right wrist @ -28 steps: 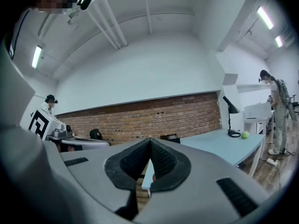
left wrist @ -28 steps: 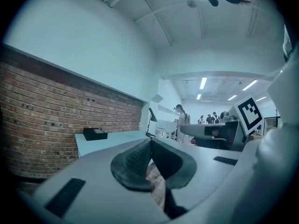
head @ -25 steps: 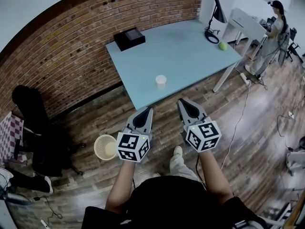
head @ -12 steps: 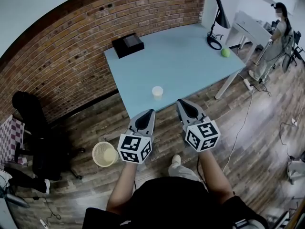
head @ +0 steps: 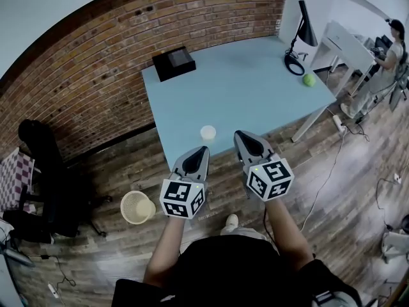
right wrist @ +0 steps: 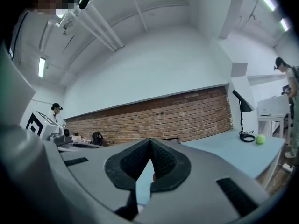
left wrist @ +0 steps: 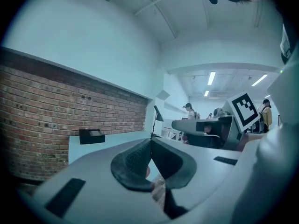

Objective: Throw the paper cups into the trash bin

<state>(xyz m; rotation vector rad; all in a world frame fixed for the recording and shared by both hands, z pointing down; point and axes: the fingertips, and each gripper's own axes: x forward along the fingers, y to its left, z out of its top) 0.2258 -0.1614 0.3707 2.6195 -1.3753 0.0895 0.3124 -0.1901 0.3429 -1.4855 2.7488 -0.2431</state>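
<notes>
- both grippers have closed in on the table (head: 249, 88) since the earlier frames: the paper cup (head: 208, 132), which stood well ahead of their tips, now sits just ahead of them, and the table's near edge now reaches the tips.
- trash bin (head: 137, 207) has slipped from just beside the left gripper's marker cube to a spot further to its left and a little behind it, on the wood floor.
- left gripper (head: 203, 151) is clenched with nothing in it; in the left gripper view its two dark pads meet at the tip (left wrist: 151, 140).
- right gripper (head: 238, 135) is clenched too and carries nothing; in the right gripper view its pads close together at the tip (right wrist: 150, 140).
- the two grippers are held side by side, a little apart, both pointing toward the table.
- the paper cup stands upright on the table near its front edge, between the lines of the two tips, nearer the left gripper's, touching neither.
- far ahead of the left gripper, at the table's back corner against the brick wall (head: 96, 62), lies a black box (head: 174, 63).
- far ahead and to the right of the right gripper stand a black desk lamp (head: 300, 40) and a green ball (head: 309, 79), both near the table's right end.
- a black chair (head: 48, 178) stands well to the left of the left gripper, beyond the trash bin.
- a person (head: 391, 56) stands well off to the right of the right gripper, past the table.
</notes>
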